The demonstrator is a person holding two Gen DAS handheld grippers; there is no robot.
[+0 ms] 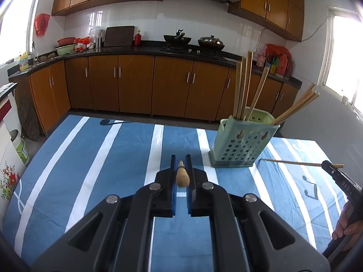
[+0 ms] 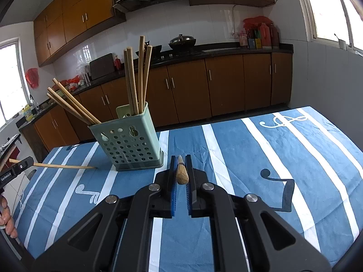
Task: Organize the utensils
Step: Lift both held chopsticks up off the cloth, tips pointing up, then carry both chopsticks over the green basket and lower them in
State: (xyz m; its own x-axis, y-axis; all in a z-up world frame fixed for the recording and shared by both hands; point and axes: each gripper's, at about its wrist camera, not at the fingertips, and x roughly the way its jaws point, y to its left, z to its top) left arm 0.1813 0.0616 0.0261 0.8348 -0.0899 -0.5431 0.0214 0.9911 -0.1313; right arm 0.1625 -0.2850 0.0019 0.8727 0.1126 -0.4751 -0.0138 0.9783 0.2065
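A pale green perforated utensil holder [image 1: 241, 144] stands on the blue striped tablecloth with several wooden chopsticks [image 1: 244, 86] upright and leaning in it; it also shows in the right wrist view [image 2: 129, 141]. My left gripper [image 1: 180, 161] is shut on a wooden chopstick [image 1: 182, 176], seen end-on. My right gripper [image 2: 180, 161] is shut on a wooden chopstick [image 2: 181, 173], also end-on. Each gripper shows at the edge of the other's view, the right gripper [image 1: 329, 166] and the left gripper [image 2: 25, 162], each holding its chopstick level, tip toward the holder's base.
The table [image 1: 90, 158] carries a blue cloth with white stripes. A dark spoon-like shape [image 1: 106, 122] lies at its far left edge. Kitchen cabinets and a counter [image 1: 147, 52] run behind. A person's hands show at the frame edges.
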